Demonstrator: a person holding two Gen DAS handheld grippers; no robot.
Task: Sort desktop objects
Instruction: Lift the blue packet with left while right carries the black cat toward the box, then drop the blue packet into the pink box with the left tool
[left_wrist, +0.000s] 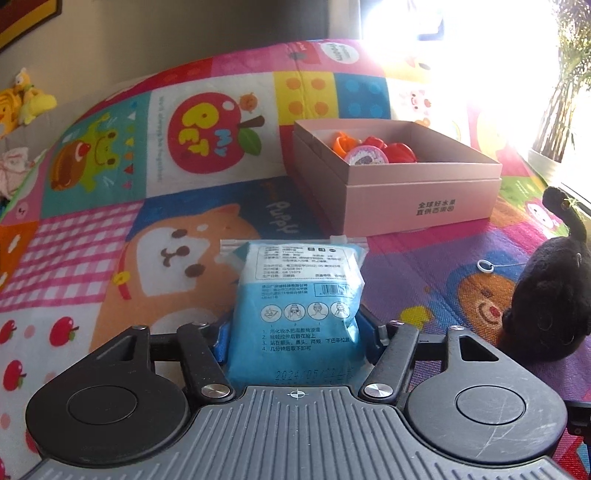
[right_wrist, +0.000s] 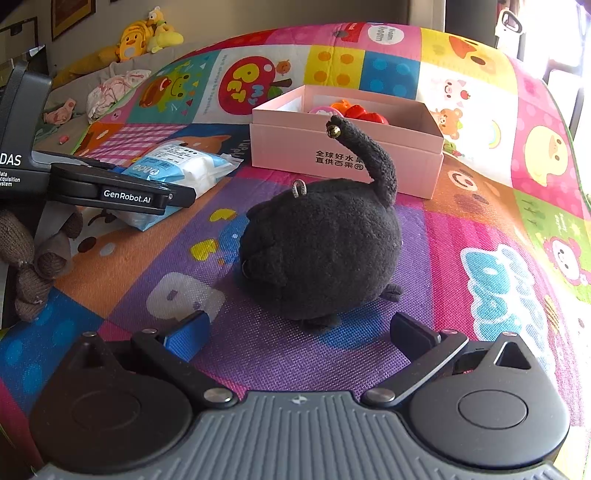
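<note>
A blue and white packet (left_wrist: 295, 314) with printed text lies on the play mat, and my left gripper (left_wrist: 295, 334) is shut on it, its blue pads (left_wrist: 221, 345) pressed against both sides. The right wrist view shows that same gripper (right_wrist: 125, 194) from the side, over the packet (right_wrist: 181, 166). A black plush cat (right_wrist: 325, 251) with a raised tail sits just ahead of my right gripper (right_wrist: 301, 332), which is open, with nothing between its fingers. The cat (left_wrist: 546, 295) is to the right of the packet. Behind both stands an open pink box (left_wrist: 421, 195) holding orange, red and pink toys (left_wrist: 369, 149).
Everything rests on a colourful patchwork play mat (right_wrist: 480, 206). Yellow plush toys (right_wrist: 144, 37) and crumpled cloth (right_wrist: 118, 88) lie at the back left. A brown knitted thing (right_wrist: 37, 258) is at the left edge. A small white ring (left_wrist: 484, 266) lies near the cat. Window glare fills the right side.
</note>
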